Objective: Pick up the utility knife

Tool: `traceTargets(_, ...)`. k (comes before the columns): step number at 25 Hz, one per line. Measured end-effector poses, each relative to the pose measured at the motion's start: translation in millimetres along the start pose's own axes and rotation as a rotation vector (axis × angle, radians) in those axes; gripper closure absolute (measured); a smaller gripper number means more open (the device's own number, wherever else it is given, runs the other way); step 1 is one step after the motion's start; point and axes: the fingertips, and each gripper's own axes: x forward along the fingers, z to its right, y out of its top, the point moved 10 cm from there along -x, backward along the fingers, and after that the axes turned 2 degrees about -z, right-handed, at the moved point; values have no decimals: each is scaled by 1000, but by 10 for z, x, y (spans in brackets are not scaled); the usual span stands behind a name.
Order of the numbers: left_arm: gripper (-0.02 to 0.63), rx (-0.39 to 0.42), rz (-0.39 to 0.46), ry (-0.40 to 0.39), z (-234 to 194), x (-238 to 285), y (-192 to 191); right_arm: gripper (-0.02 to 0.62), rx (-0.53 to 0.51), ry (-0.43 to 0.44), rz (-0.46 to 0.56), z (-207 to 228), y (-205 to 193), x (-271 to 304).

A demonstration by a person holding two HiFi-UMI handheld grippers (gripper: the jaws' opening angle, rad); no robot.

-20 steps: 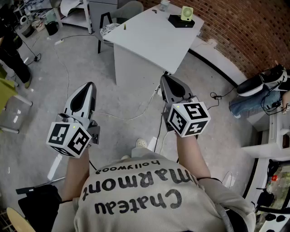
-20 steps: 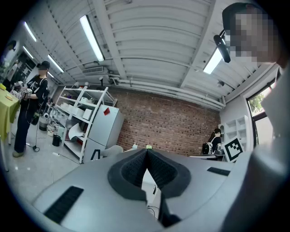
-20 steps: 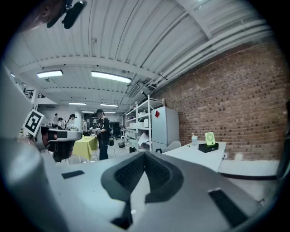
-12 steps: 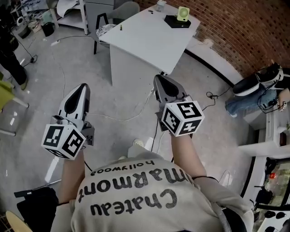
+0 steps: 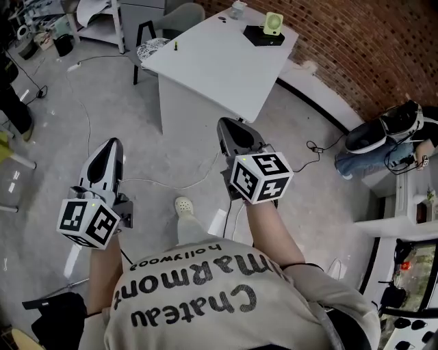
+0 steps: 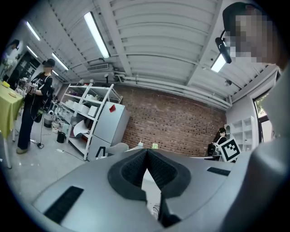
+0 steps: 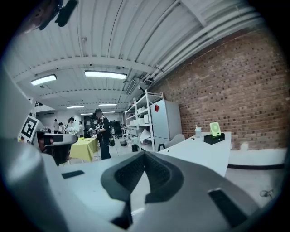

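Note:
No utility knife can be made out for certain. A small dark object (image 5: 175,46) stands near the left edge of the white table (image 5: 226,61), too small to identify. My left gripper (image 5: 112,143) hangs over the grey floor, well short of the table. Its jaws are shut and hold nothing; in the left gripper view the fingertips (image 6: 146,151) meet. My right gripper (image 5: 226,124) points at the table's near corner, shut and holding nothing, and its tips (image 7: 144,154) touch in the right gripper view.
On the table's far end sit a green device on a black base (image 5: 272,24) and a white cup (image 5: 238,8). A grey chair (image 5: 171,19) stands behind the table. A cable (image 5: 164,182) runs over the floor. A person (image 5: 387,133) sits by the brick wall at right.
The person has stepped forward: the table has come nearer and a shoe now shows below the grippers. Both grippers have drifted left in the head view, still shut.

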Motion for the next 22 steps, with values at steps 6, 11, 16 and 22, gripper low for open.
traceTargets(6,606,3,6,33,-295,444,77,592,12,34,10,232,149,656)
traceTargets(11,606,5,20,64,-516,917,289,592,25,64,13,487,390,1209)
traceTargets(16,606,21,41,78,-677,1412,431,592,55,92,23,789,578,1682)
traceTargets(22,606,6,61,93,-902,1892,400,592,75,118,6,1056,636,2208)
